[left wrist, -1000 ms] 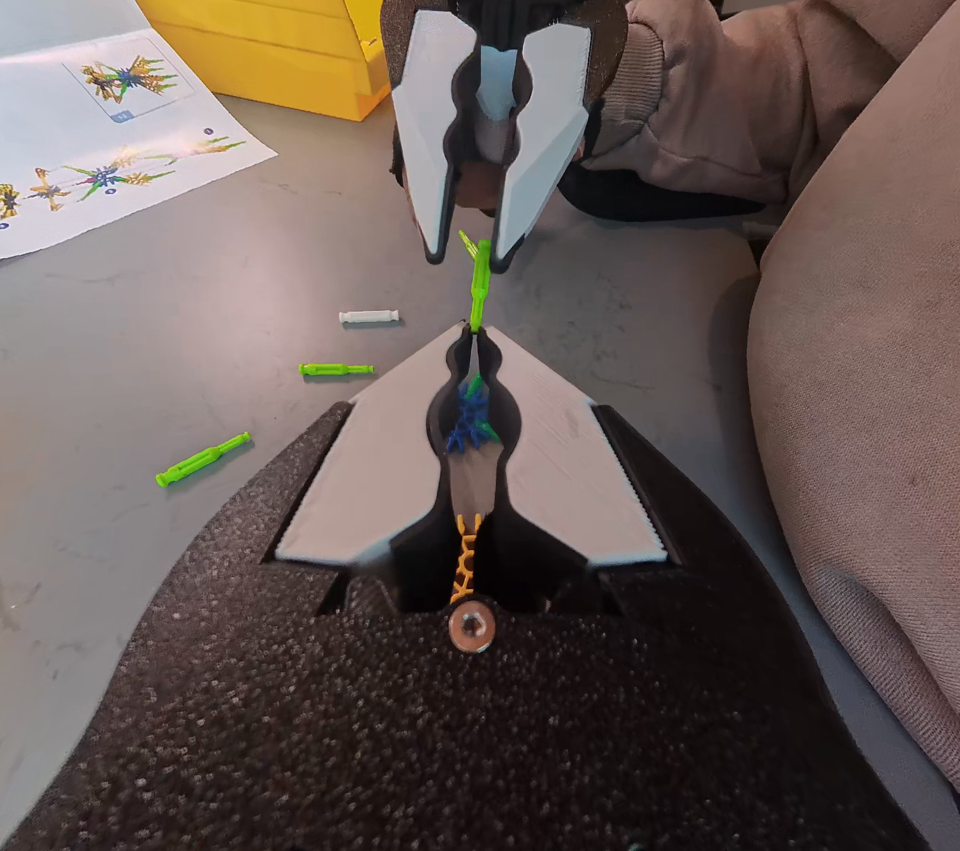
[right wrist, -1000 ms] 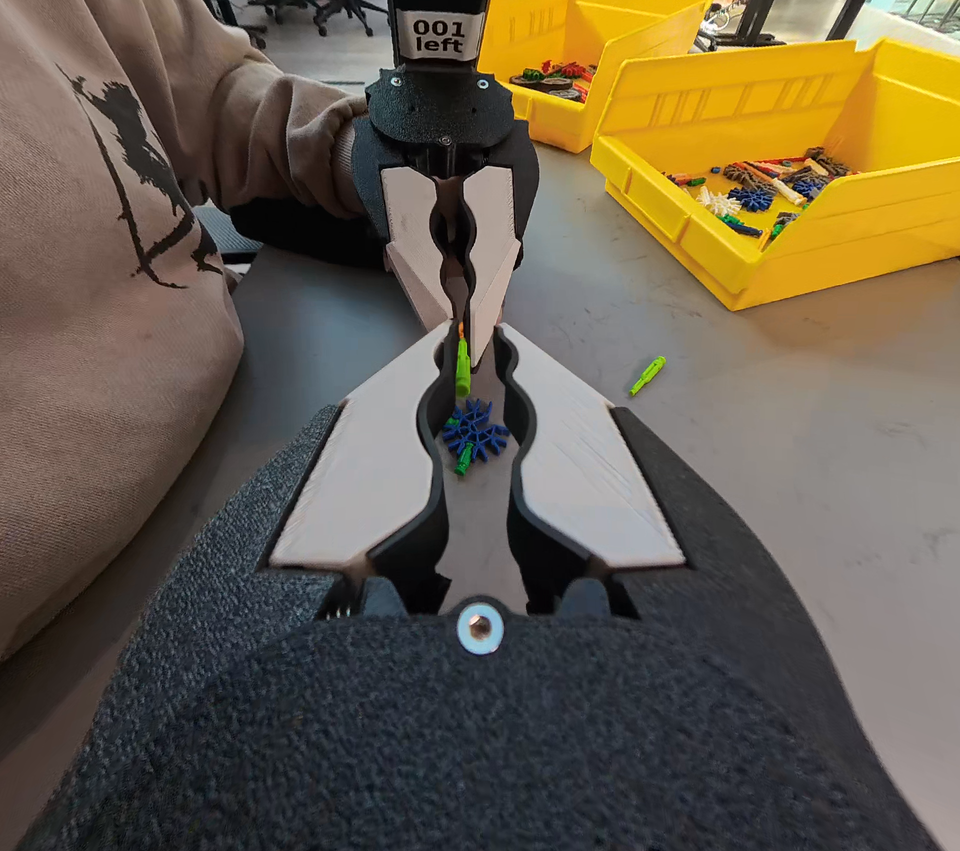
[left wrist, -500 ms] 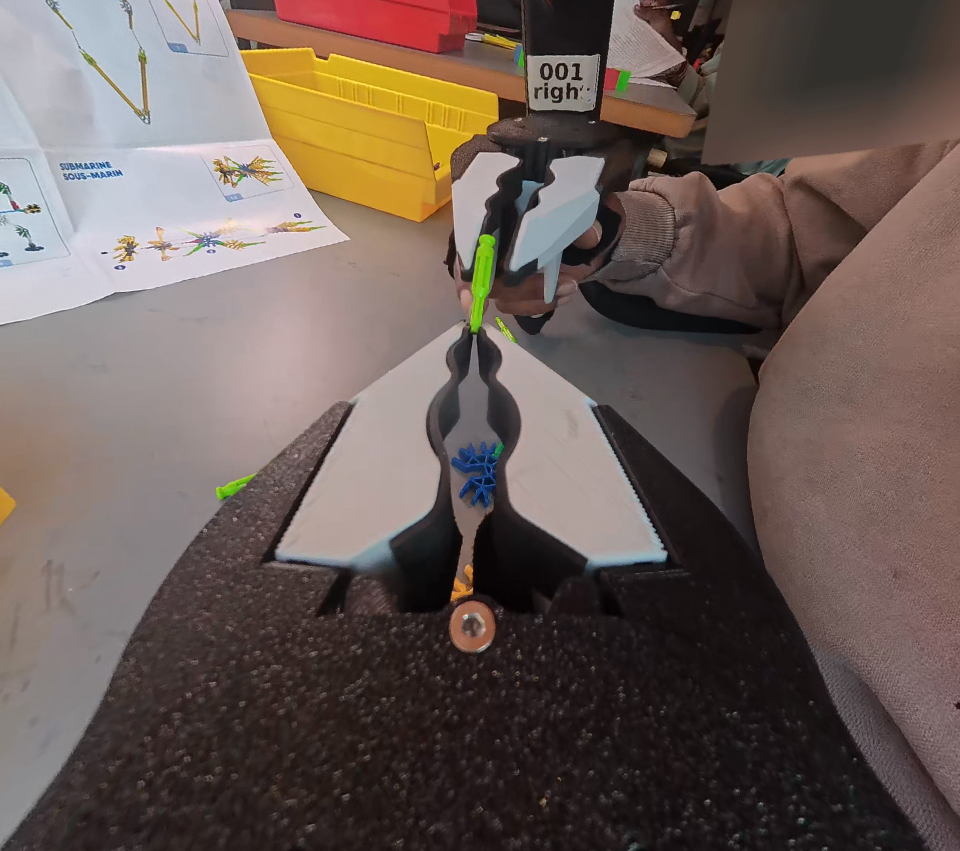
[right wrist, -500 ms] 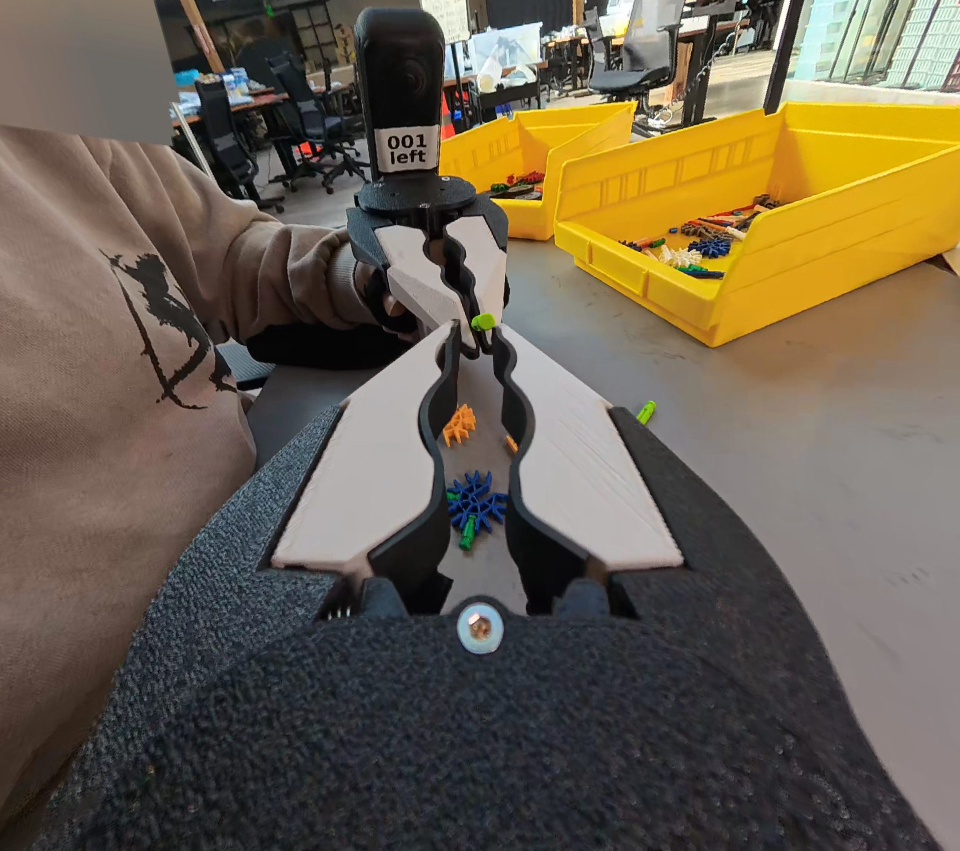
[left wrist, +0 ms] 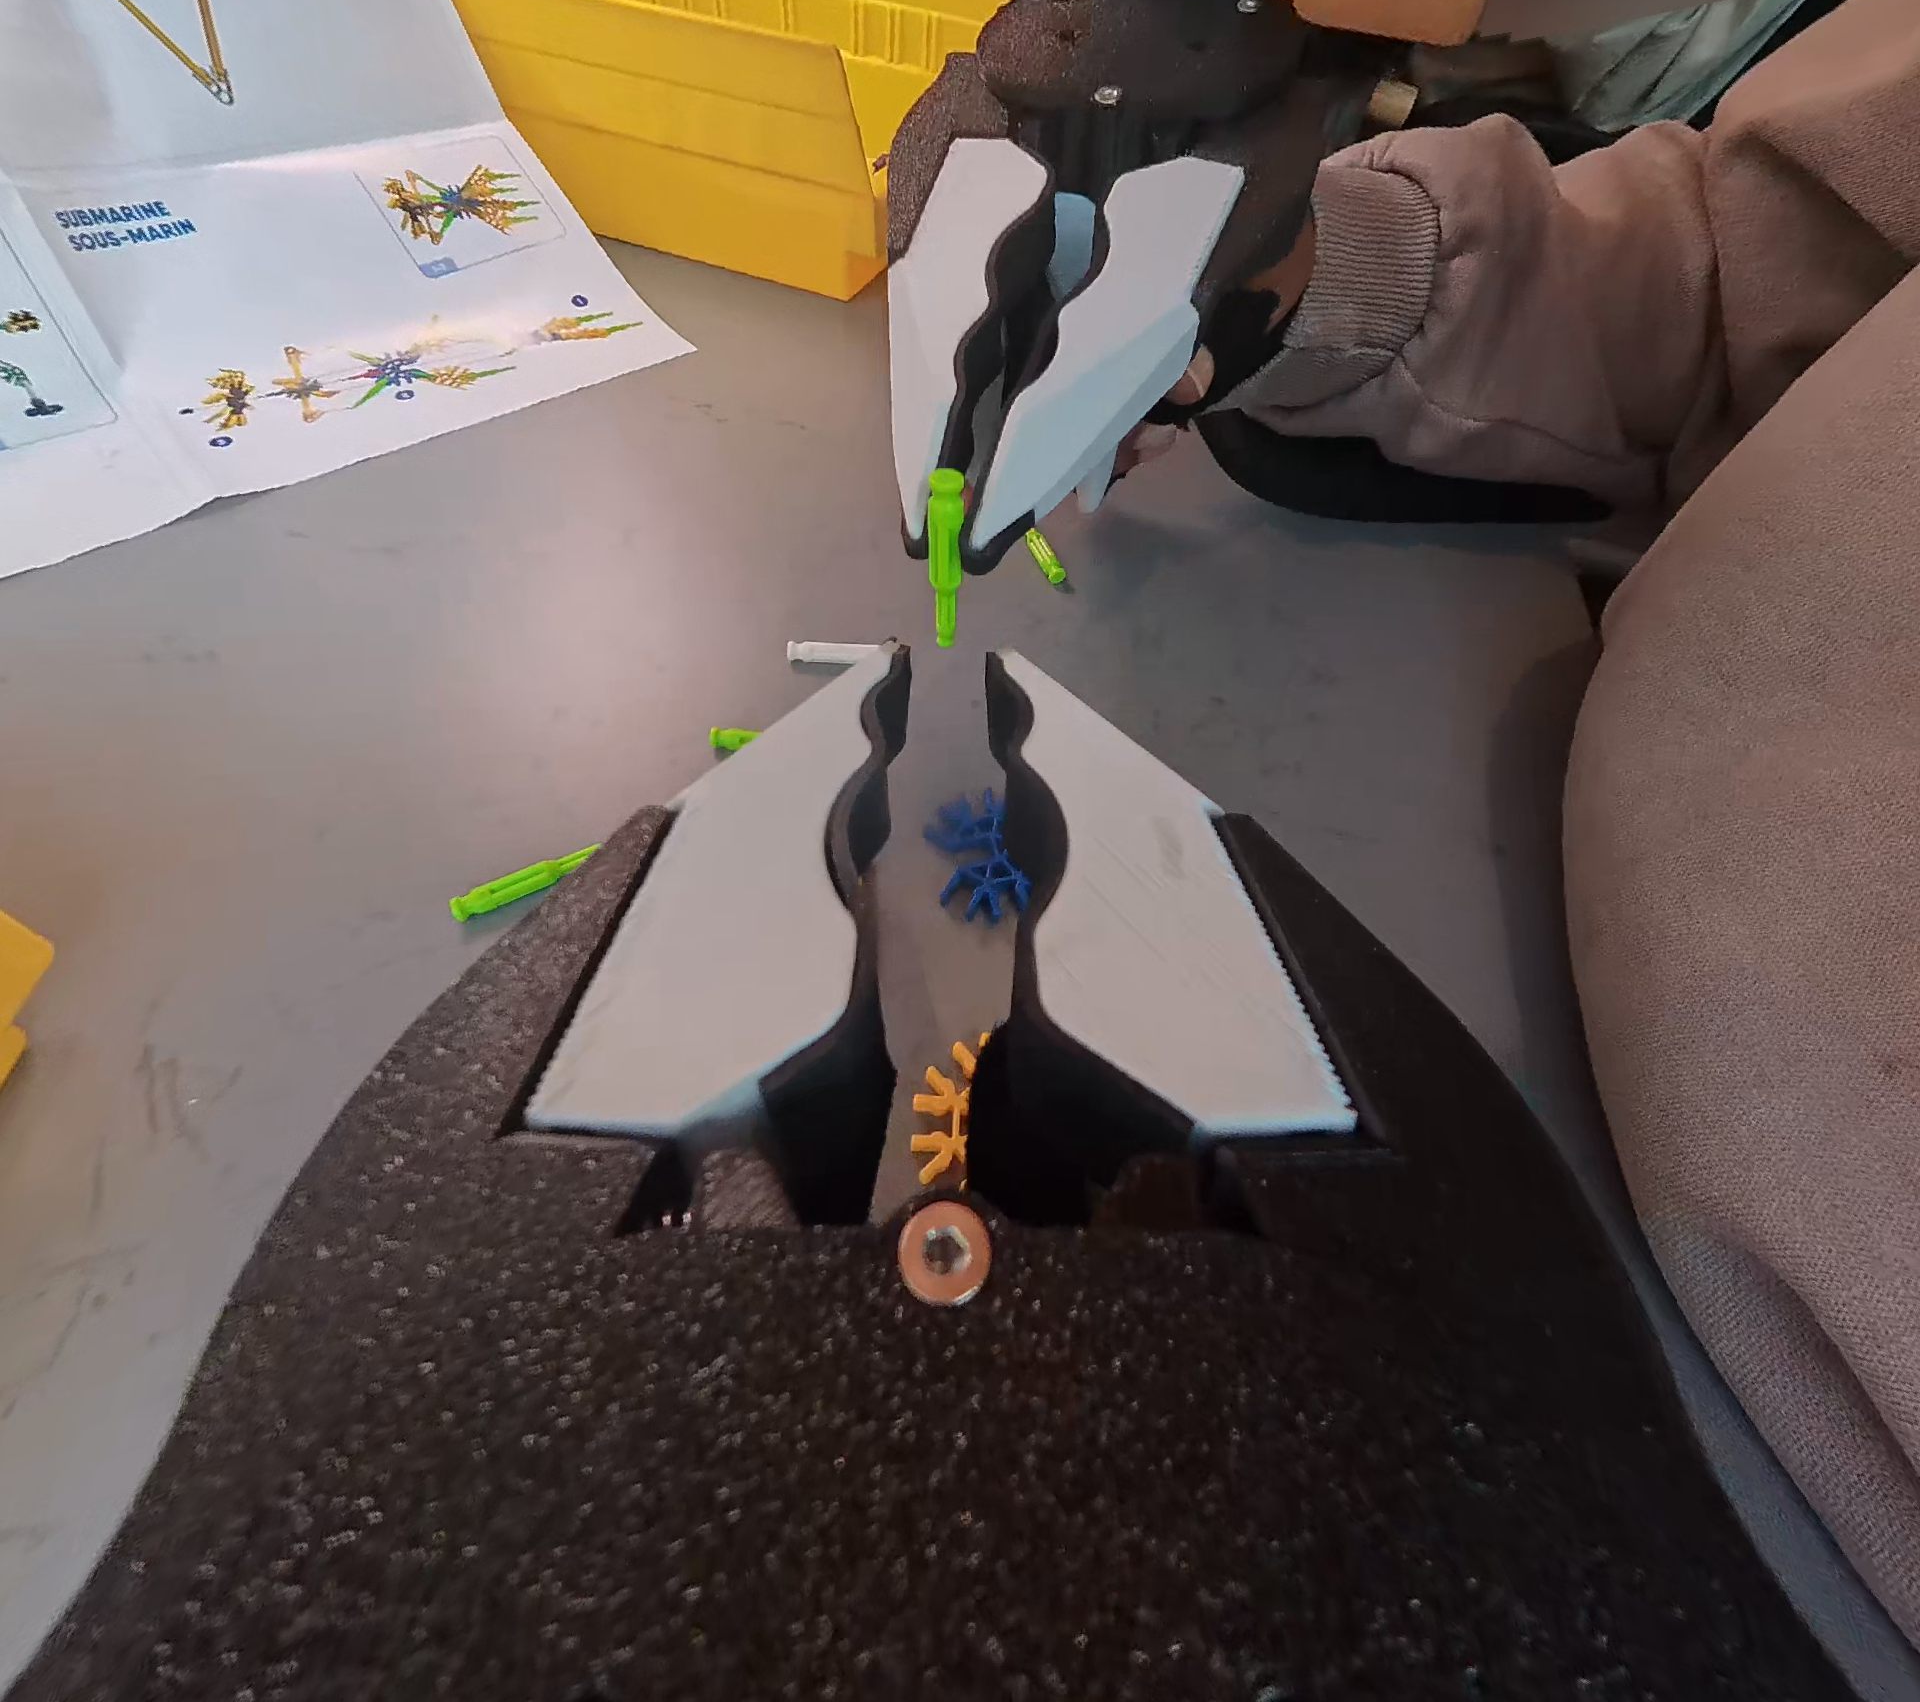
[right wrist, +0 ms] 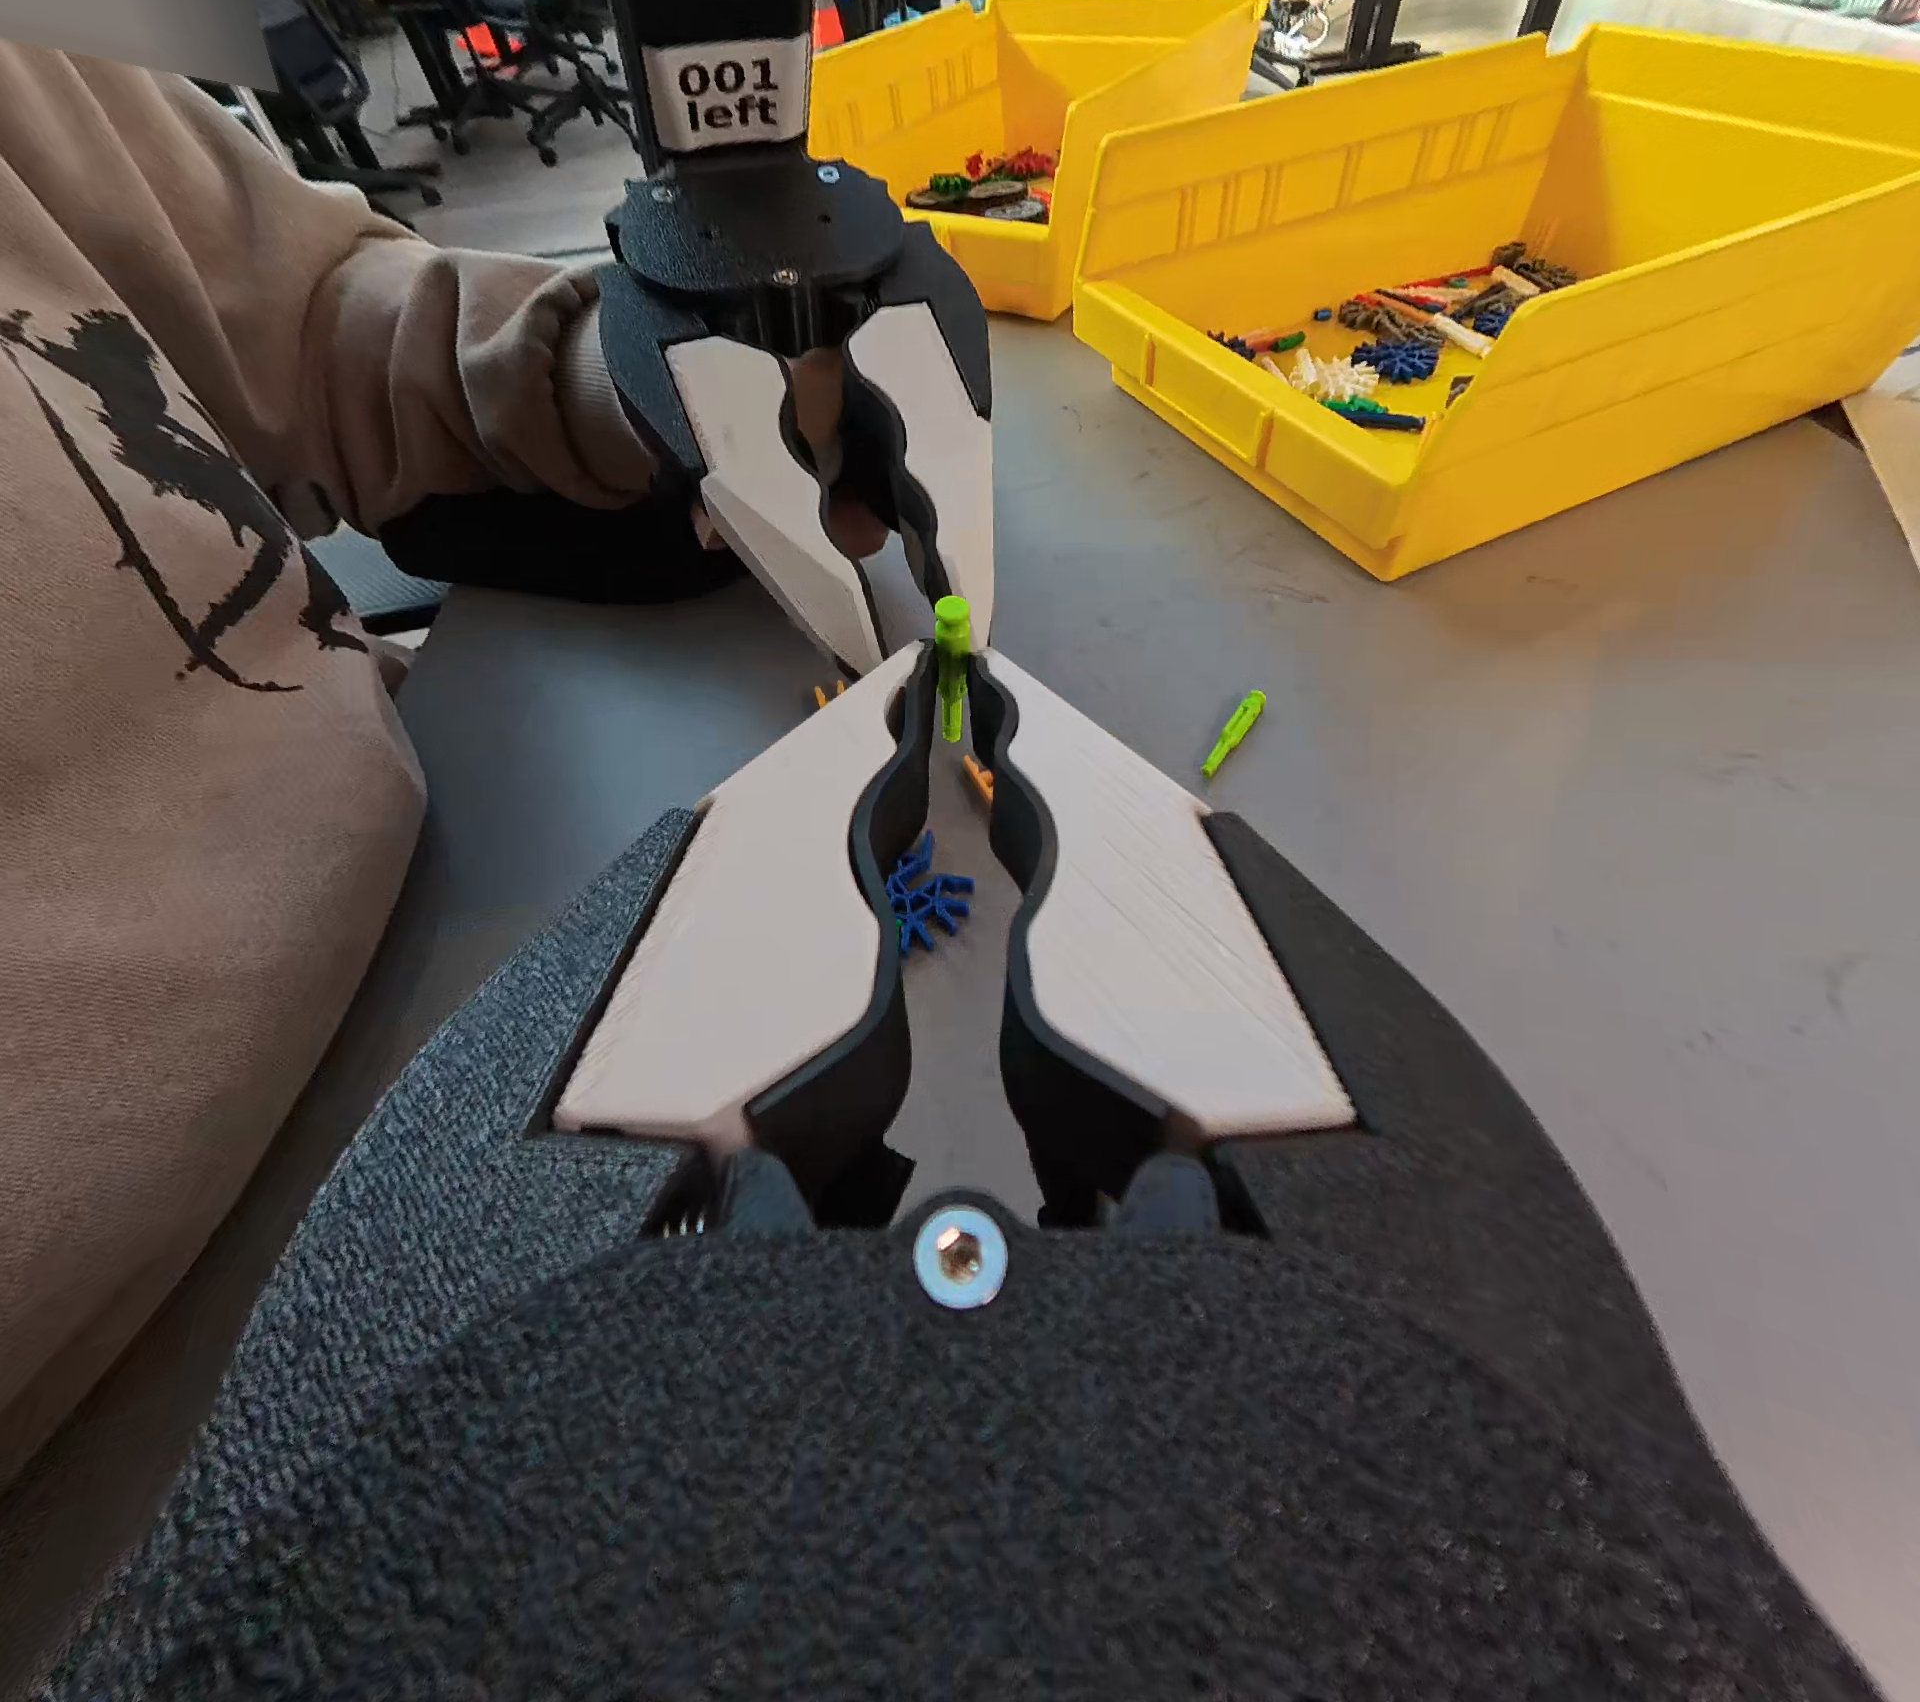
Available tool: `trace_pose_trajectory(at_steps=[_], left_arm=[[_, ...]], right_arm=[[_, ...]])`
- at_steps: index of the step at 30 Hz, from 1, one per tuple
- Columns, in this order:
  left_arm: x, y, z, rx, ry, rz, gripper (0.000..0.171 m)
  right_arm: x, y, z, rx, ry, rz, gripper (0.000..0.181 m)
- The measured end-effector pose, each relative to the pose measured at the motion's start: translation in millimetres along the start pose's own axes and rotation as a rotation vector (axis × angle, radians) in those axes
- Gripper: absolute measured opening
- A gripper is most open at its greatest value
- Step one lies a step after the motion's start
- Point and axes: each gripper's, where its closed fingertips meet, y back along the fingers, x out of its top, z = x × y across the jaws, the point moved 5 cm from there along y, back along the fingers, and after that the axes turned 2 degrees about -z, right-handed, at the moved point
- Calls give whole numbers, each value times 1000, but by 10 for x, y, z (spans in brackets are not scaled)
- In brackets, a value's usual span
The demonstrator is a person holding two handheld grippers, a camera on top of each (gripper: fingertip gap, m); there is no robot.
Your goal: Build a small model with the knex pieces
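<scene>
My right gripper [right wrist: 948, 665] is shut on a short green rod [right wrist: 951, 676] and holds it upright above the grey table; it also shows in the left wrist view [left wrist: 948, 535], where the rod [left wrist: 943, 551] hangs from its tips. My left gripper [left wrist: 945, 660] is open, its tips just below the rod's lower end and apart from it. It faces the right gripper tip to tip [right wrist: 914, 629]. On the table under them lie a blue snowflake connector [left wrist: 977, 863] and an orange connector [left wrist: 940, 1122], both also in the right wrist view [right wrist: 925, 899] [right wrist: 977, 779].
Loose green rods [left wrist: 520, 889] [left wrist: 732, 736] [right wrist: 1234, 733] and a white rod [left wrist: 831, 652] lie on the table. A yellow bin [right wrist: 1351, 489] holds several small parts, with another [right wrist: 1039, 52] behind it. A yellow bin [left wrist: 675, 125] and a printed sheet [left wrist: 260, 250] are at the left. A person's sleeve [left wrist: 1558, 302] is close. The blue snowflake connector [left wrist: 977, 863] is about 7 centimeters from my left fingertips.
My left gripper was shut on the green rod and has opened. The rod now stays in my right gripper alone. Both grippers have tilted down again toward the table.
</scene>
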Motion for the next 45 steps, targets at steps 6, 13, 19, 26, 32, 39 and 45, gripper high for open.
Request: trace_pose_trajectory(at_steps=[6, 13, 19, 26, 32, 39, 45], left_arm=[[-10, -85, 64, -23, -2, -16, 4], [-20, -96, 60, -36, 25, -23, 4], [-181, -44, -29, 23, -23, -159, 18], [-382, -52, 17, -4, -73, -316, 24], [-468, -121, 74, -15, -119, -370, 30], [-540, -166, 78, 24, -200, -416, 15], [-550, -175, 64, 49, -220, -424, 0]], right_arm=[[10, -73, -74, 37, -17, 5, 3], [3, -87, -80, 43, -25, 6, 3], [-141, -1, 32, -13, 22, -131, 3], [-504, -5, 12, -10, 100, -416, 3], [-587, -25, 10, -15, 91, -477, 4], [-627, 28, 73, -64, 91, -530, 3], [-660, 253, 230, -165, 87, -618, 3]])
